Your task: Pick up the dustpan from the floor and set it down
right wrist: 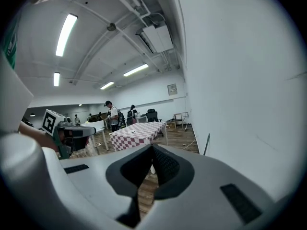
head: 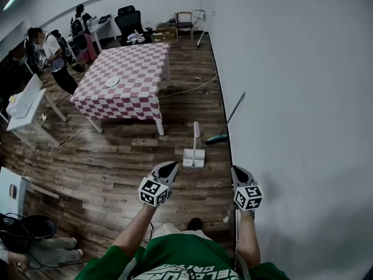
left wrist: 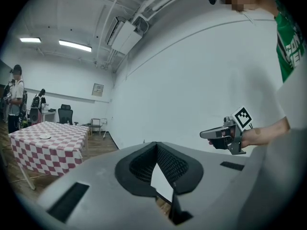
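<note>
Green shirt (head: 175, 255) at near edge. L gripper (head: 169, 167) & R gripper (head: 239, 171): both jaw pairs together, empty. Dustpan (head: 194, 156) on floor (head: 116, 168) just beyond, between the 2; prob. broom (head: 217, 138) right, against wall (head: 291, 98).

White lettering on the green shirt (head: 192, 255) is unreadable.

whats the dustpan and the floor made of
Dustpan: probably plastic, white and matte, with a smooth moulded pan and a thin upright handle. Floor: dark wood or wood-look laminate; plank seams and grain show.
</note>
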Tool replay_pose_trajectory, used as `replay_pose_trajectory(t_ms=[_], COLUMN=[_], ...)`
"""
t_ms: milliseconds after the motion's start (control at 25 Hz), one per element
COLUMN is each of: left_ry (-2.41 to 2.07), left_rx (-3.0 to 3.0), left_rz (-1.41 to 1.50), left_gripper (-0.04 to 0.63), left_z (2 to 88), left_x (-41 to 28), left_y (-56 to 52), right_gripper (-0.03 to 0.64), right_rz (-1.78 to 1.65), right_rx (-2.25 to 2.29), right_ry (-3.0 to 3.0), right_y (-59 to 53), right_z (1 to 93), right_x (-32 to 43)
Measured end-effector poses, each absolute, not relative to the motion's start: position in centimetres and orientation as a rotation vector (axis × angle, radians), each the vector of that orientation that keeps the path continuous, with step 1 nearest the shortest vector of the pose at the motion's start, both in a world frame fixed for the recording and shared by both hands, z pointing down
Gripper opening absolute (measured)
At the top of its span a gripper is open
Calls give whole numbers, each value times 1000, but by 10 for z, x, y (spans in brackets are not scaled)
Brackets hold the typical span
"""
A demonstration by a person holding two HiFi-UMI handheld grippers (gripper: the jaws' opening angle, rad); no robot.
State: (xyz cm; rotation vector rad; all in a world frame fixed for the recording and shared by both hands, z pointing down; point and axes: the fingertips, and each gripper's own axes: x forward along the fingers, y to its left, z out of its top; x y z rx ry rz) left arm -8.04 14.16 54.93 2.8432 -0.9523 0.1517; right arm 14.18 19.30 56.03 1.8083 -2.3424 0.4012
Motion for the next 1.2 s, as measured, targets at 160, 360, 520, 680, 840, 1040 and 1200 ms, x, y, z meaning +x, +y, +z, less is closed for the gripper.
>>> replay_pose_trajectory(t_ms=[160,360,520,680,840,1040,1200], left_ry=[-926,-906,-877,-852,-841,-838,-824], left_rx=[2852,2852,2856,2860,2855,2834,2826], left_rz=[170,188,197,200,199,199,209], left_gripper=[3,3,3,3,3,3,3], left_z=[554,562,565,569,575,570,586], left_x=[-61,-45,-31,-20,-8,14,17], left_y=[139,129,120,106,80,33,7], right_gripper=[8,8,8,8,8,8,8], right_rz=[421,430,449,450,444,450,461], right_rx=[1837,1858,1878,1888,1886,1864,1852], right_ry=[-2328,-2313,-2289,-2278,-2273,-2257,-2249], right_y=[194,196,195,184,162,119,90], right_z=[566,570,573,576,576,569,582], right_x=[161,174,188,195,201,219,218])
